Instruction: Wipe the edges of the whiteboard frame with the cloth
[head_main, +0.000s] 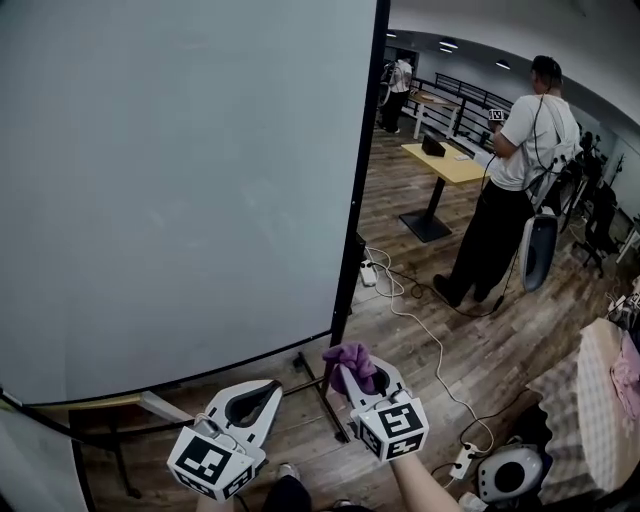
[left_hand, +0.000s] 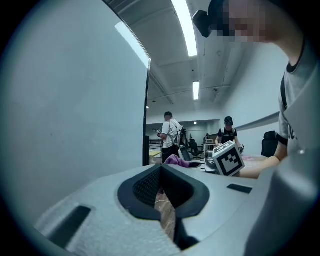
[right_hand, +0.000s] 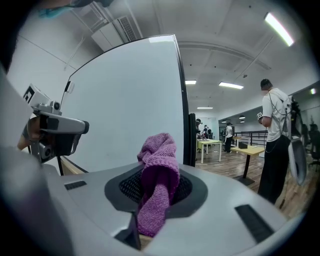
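The whiteboard (head_main: 170, 180) fills the left of the head view. Its black frame runs down the right edge (head_main: 360, 180) and along the bottom edge (head_main: 180, 378). A purple cloth (head_main: 352, 362) is bunched in my right gripper (head_main: 350, 376), which is shut on it just below and right of the board's lower right corner, not touching the frame. In the right gripper view the cloth (right_hand: 159, 172) stands up between the jaws, with the frame edge (right_hand: 184, 110) beyond. My left gripper (head_main: 272, 386) is shut and empty, below the bottom edge; its tips (left_hand: 161, 167) meet.
A person in a white shirt (head_main: 520, 170) stands at right beside a yellow table (head_main: 450, 165). A power strip (head_main: 368, 272) and white cables lie on the wood floor. The board's stand leg (head_main: 325, 395) runs between my grippers. A round device (head_main: 505, 470) sits at lower right.
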